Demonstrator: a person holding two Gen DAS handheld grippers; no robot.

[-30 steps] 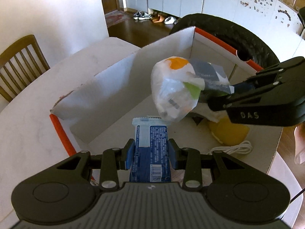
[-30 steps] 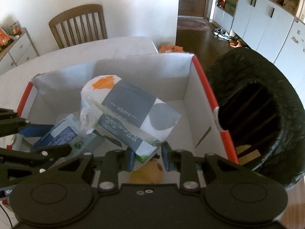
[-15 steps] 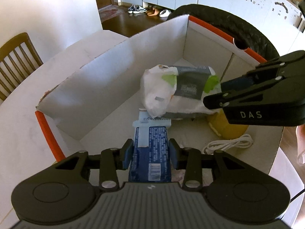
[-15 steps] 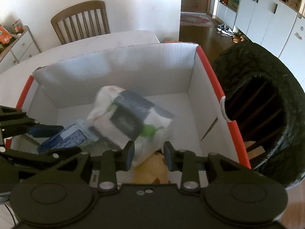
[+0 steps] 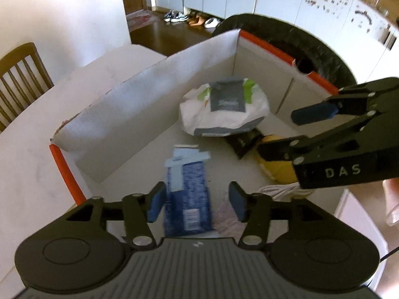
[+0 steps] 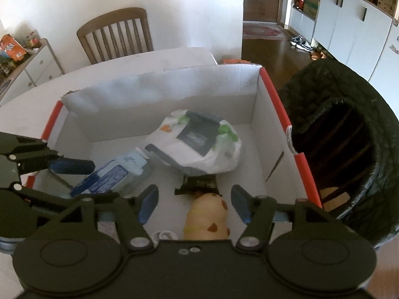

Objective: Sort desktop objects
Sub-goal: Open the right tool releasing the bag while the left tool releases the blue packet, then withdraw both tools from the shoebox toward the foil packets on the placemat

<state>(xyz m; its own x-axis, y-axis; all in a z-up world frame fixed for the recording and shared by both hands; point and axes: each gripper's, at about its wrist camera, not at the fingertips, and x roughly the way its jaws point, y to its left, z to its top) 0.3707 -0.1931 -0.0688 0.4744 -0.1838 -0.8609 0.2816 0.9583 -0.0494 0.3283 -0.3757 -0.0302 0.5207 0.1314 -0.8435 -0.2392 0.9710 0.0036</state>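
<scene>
Black left gripper (image 5: 197, 203) and right gripper (image 6: 194, 203) both angle down into the cardboard box (image 5: 139, 104), jaws opening. Blue packet (image 5: 188, 191) sits loose between the left pads; the white tissue pack (image 6: 199, 147) lies beyond the right one. Yellow plush toy (image 6: 207, 216) below the right jaws.

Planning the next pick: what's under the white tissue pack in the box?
A dark wrapper pokes out from under the white tissue pack, beside the yellow toy. Anything further beneath is covered.

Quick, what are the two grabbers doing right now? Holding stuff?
Left gripper: jaws opening, blue packet between them, pads off it.
Right gripper: jaws opening, holding nothing; white bag lies in the box.
</scene>
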